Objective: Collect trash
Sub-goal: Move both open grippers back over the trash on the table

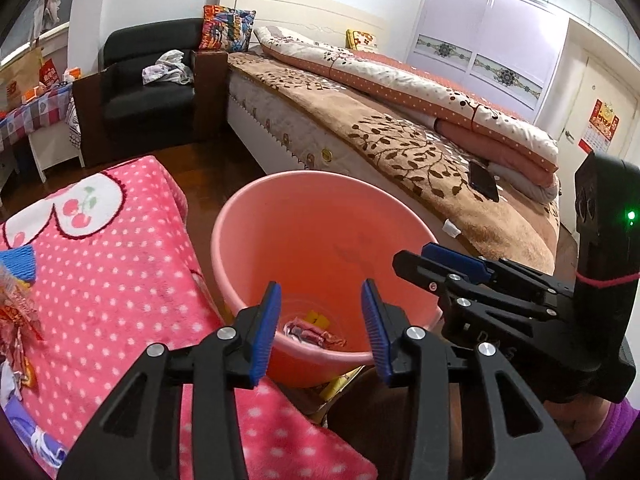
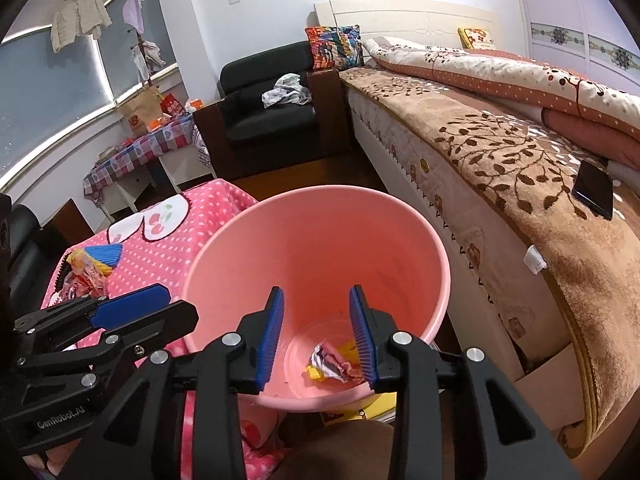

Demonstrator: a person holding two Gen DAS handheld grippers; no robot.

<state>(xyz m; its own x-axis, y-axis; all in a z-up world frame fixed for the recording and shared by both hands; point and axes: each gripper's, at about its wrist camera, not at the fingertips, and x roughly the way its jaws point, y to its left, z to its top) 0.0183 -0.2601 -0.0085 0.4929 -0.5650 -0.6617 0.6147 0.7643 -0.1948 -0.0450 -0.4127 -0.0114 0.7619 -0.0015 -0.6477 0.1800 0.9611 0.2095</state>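
A pink plastic bucket [image 1: 320,240] stands between the pink polka-dot blanket and the bed; it also shows in the right wrist view [image 2: 320,248]. Crumpled wrappers [image 2: 334,364] lie at its bottom, seen too in the left wrist view [image 1: 314,330]. My left gripper [image 1: 322,332] is open and empty over the bucket's near rim. My right gripper [image 2: 317,336] is open and empty above the bucket. More wrapper trash [image 2: 86,270] lies on the blanket to the left, partly in the left wrist view [image 1: 14,308].
The pink polka-dot blanket [image 1: 112,248] covers a surface left of the bucket. A bed with a brown leaf blanket [image 2: 500,160] and a black phone [image 2: 594,194] is on the right. A black armchair [image 1: 148,92] stands behind. A checkered-cloth table [image 2: 140,152] is far left.
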